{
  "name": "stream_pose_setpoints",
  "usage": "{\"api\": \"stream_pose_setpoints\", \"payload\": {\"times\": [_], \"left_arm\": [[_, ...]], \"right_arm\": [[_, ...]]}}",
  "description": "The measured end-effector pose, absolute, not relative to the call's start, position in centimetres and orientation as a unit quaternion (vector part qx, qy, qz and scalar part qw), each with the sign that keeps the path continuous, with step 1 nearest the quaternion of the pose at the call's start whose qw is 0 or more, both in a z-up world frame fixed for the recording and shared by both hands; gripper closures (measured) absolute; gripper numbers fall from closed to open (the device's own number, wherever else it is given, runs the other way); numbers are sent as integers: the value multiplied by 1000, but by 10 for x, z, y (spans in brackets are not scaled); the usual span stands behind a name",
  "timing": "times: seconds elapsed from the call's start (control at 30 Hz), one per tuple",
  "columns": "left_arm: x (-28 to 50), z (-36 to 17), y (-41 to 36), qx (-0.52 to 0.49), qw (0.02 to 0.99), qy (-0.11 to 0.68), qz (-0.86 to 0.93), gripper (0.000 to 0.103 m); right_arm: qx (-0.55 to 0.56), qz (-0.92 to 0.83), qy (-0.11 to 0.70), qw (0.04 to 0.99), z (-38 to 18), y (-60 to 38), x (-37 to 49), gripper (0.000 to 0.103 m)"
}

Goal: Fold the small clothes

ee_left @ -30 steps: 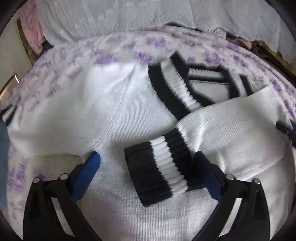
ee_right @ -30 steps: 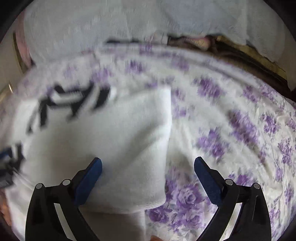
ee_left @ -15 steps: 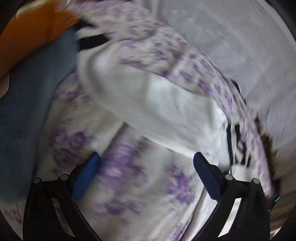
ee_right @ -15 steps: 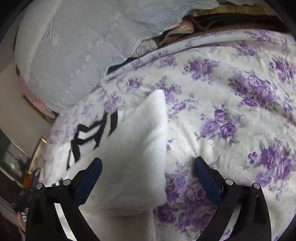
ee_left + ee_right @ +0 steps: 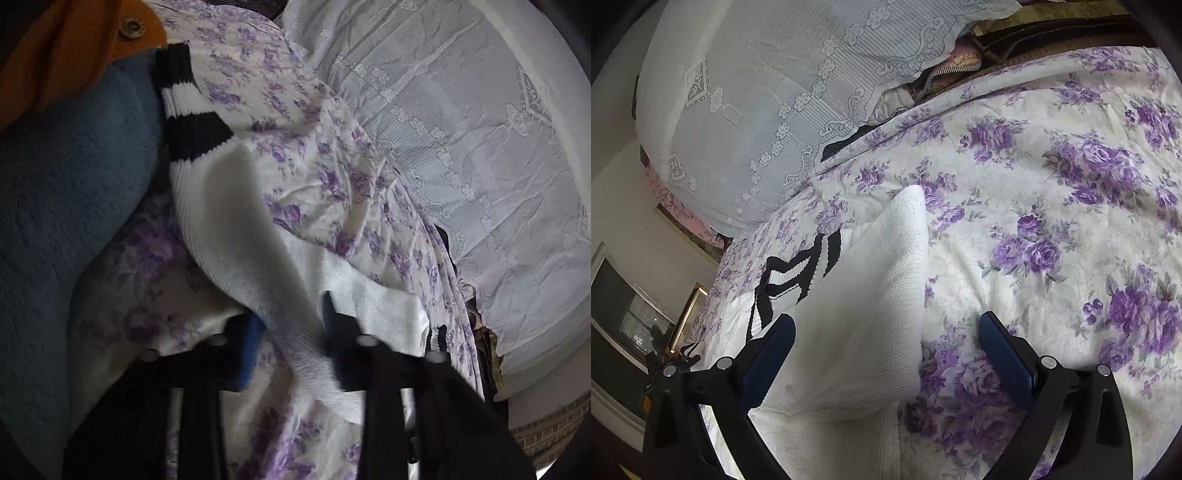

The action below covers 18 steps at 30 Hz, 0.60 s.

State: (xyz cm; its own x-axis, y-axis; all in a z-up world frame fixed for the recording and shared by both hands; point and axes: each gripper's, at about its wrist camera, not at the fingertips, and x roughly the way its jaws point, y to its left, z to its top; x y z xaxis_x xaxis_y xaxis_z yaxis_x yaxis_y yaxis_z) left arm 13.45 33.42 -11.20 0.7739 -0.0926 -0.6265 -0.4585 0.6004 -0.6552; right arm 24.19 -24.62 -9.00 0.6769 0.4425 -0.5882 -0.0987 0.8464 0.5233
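Note:
A white knit sweater with black-and-white striped trim lies on a purple-flowered bedsheet (image 5: 1052,206). In the left wrist view my left gripper (image 5: 291,325) is shut on the sweater's left sleeve (image 5: 236,229), whose striped cuff (image 5: 184,99) points away toward the upper left. In the right wrist view the sweater's folded right side (image 5: 864,295) lies between the fingers of my right gripper (image 5: 886,332), which is open and holds nothing. The striped collar (image 5: 790,277) shows to the left.
A blue fuzzy cloth (image 5: 66,206) and an orange garment with a button (image 5: 62,48) lie left of the sleeve. A white lace-covered pillow (image 5: 480,147) sits at the bed's head, also in the right wrist view (image 5: 775,92). A framed dark panel (image 5: 624,321) stands beyond the bed.
My left gripper swung left off the sweater body to the left sleeve and closed on it. My right gripper stayed open over the folded right side, with its view tilting.

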Motion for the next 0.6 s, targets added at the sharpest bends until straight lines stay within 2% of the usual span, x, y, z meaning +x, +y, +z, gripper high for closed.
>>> {"api": "stream_pose_setpoints", "payload": {"times": [0.13,0.27,0.47,0.6], "left_arm": [[132,-101,328,-409,847,318,121,89],[131,-74,304,-324,880,316,142,92],[137,-36,274,-246,906,310,151,92],[149,-17,246,-189,914,324,152,92]], "right_arm": [[230,152,386,881,-87,-243,243,3],[249,116,397,876,-67,-227,239,3],[44,141,394,907,-34,-135,228,3],[-1,145,394,908,-36,-111,226,3]]}}
